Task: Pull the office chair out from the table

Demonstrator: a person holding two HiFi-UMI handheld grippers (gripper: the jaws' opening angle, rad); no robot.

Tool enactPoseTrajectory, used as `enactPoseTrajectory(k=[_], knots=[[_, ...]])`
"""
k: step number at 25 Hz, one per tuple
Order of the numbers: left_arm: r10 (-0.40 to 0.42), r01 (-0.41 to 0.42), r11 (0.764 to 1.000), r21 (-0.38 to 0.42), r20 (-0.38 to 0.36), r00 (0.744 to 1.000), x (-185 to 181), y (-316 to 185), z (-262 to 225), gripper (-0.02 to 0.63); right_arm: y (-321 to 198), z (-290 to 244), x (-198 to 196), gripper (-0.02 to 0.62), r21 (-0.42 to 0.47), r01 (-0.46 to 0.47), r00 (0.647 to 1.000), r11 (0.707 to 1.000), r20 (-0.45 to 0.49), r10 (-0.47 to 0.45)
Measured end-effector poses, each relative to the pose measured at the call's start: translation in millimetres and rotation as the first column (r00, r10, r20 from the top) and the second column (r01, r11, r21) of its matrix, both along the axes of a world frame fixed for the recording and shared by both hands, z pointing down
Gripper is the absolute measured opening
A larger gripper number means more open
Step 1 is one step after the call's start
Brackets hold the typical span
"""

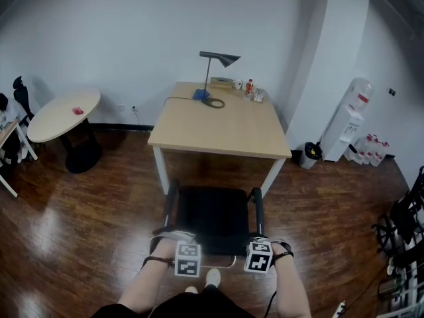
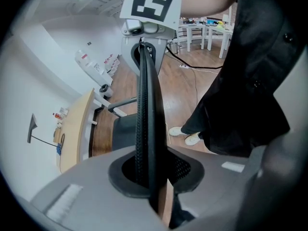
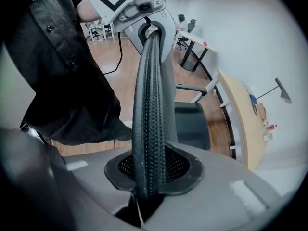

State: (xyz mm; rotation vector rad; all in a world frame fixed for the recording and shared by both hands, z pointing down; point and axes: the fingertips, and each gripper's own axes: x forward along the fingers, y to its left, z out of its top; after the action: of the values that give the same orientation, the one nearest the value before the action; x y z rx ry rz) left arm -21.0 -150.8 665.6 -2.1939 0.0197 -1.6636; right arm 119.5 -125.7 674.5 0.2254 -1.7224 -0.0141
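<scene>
- Both hands on the chair [image 1: 215,220]: the left gripper [image 1: 186,252] and right gripper [image 1: 260,250] come down steeply on the top rim of the backrest [image 2: 147,105], one toward each end, and neither is the nearer.
- The jaws of each are pinching that rim. In the left gripper view the padded edge runs straight up out of the left gripper [image 2: 153,177], and in the right gripper view the same edge [image 3: 151,90] sits clamped in the right gripper [image 3: 149,177].
- The rim's long axis runs left to right between the two grips. The table [image 1: 218,128] lies dead ahead past the seat, so we judge the pull must come straight back toward the person, square to the rim.
- The head view places the chair in front of the table's near edge, lined up between its front legs, but the marker cubes cover the jaws there.
- The gripper views show the pinch itself, the opposite gripper at the rim's far end, and the person's dark clothes and pale shoes [image 2: 188,134] near the chair, which leaves little room behind it.
</scene>
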Motion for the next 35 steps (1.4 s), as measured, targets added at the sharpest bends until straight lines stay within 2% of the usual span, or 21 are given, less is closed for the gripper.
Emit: enactPoseTrajectory(k=[27,29,31,33,35], knots=[[-0.001,0.001,1.000,0.015,0.001,1.000,-4.9,49.1,3.5,0.060,52.0,3.5,-4.5,0.093,-0.001,-0.003,1.000,1.000,0.003,0.003],[-0.015,0.014,1.000,0.017,0.003,1.000,-4.7,49.3,3.0,0.060,51.0,3.2,-1.9,0.101,0.028,-0.002,1.000,1.000,0.003,0.002],[-0.030,0.030,0.999,0.032,0.003,1.000,-5.4,45.7,1.4,0.064,44.9,-2.2,-5.0,0.107,0.097,0.019,0.999,0.995,0.025,-0.022],[-0.039,0.039,0.998,0.055,-0.008,0.999,-5.5,43.4,-3.9,0.104,41.1,-8.5,-6.4,0.114,0.155,0.042,0.998,0.987,0.042,-0.049],[-0.048,0.051,0.995,0.087,-0.033,0.998,-2.8,43.5,-13.7,0.109,43.5,-15.8,-4.7,0.123,0.183,0.056,0.996,0.982,0.051,-0.067]])
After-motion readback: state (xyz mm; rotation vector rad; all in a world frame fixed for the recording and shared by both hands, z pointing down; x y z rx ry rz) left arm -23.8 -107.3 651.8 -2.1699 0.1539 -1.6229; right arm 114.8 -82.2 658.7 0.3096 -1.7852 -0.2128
